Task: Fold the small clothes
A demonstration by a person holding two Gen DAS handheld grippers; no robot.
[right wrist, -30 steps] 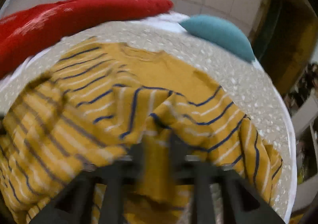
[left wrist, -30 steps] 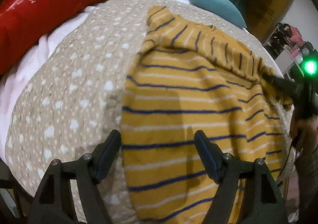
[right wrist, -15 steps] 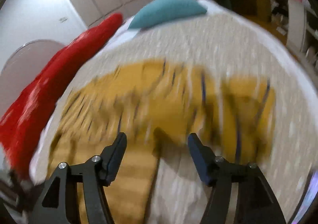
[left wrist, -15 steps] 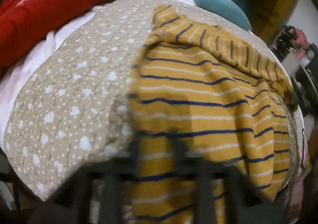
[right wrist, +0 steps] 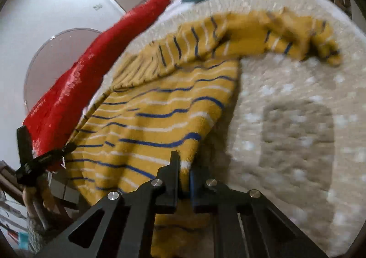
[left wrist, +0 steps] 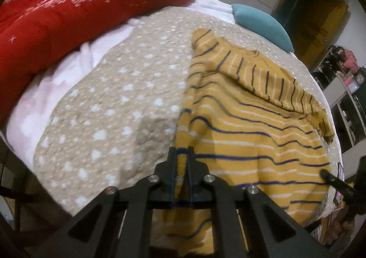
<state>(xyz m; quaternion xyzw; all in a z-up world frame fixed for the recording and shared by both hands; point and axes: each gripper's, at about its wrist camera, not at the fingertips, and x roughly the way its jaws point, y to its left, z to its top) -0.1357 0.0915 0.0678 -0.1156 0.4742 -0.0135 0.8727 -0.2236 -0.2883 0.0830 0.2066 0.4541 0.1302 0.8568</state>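
The yellow striped sweater (left wrist: 247, 125) lies spread on the dotted beige blanket (left wrist: 119, 107), filling the right half of the left wrist view and the left and centre of the right wrist view, with 1 sleeve folded across its upper part. A red quilt (left wrist: 68, 11) sits at the upper left and a teal pillow (left wrist: 260, 24) at the top.

Both tongs are clenched on the garment's bottom hem. The left gripper (left wrist: 181, 162) pinches the hem corner at the lower centre of its frame, knit showing between the pads. The right gripper (right wrist: 183, 166) pinches the opposite hem corner at the lower centre of its own frame, and its tip shows at the lower right edge of the left view.

The sweater looks like a soft, thick knit: light, limp, not fragile, and likely to sag and stretch between the 2 grips rather than hold a line. It probably clings a little to the textured blanket, so dragging may bunch it. Corner holds on the hem seem the sound choice, since the ribbed edge gives the pads something firm to bite.
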